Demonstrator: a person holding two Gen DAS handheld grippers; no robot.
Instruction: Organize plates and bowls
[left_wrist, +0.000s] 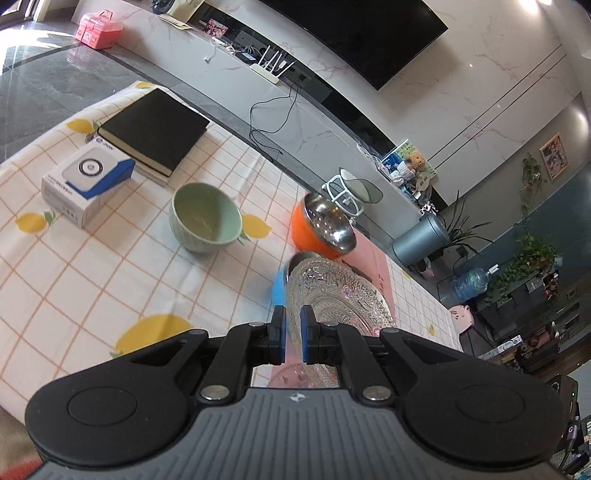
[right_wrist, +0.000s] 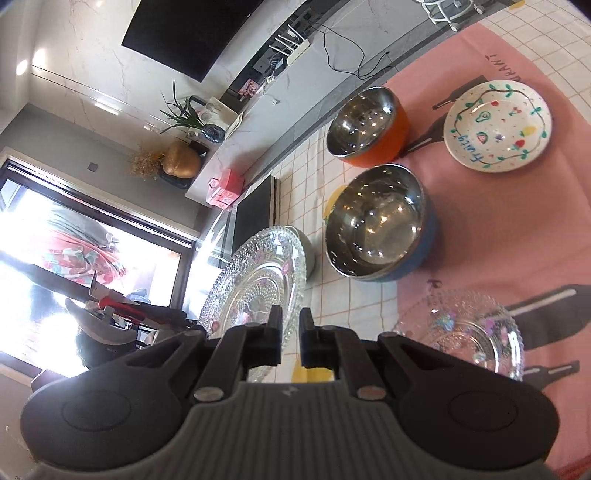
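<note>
My left gripper (left_wrist: 291, 321) is shut on the rim of a clear patterned glass plate (left_wrist: 340, 295), held tilted above the table. My right gripper (right_wrist: 290, 321) is shut on the rim of a glass plate (right_wrist: 258, 273) of the same look, also tilted; it seems to be the same plate. A green bowl (left_wrist: 205, 218) stands on the checked cloth. An orange steel-lined bowl (right_wrist: 369, 125) and a blue steel-lined bowl (right_wrist: 376, 225) stand at the pink mat's (right_wrist: 480, 240) edge. On the mat lie a white painted plate (right_wrist: 498, 125) and a second glass plate (right_wrist: 469, 332).
A black book (left_wrist: 155, 129) and a white-and-blue box (left_wrist: 85, 184) lie on the far left of the table. The table's far edge runs past the orange bowl (left_wrist: 306, 236). Beyond it are the floor and a low marble TV bench (left_wrist: 314, 122).
</note>
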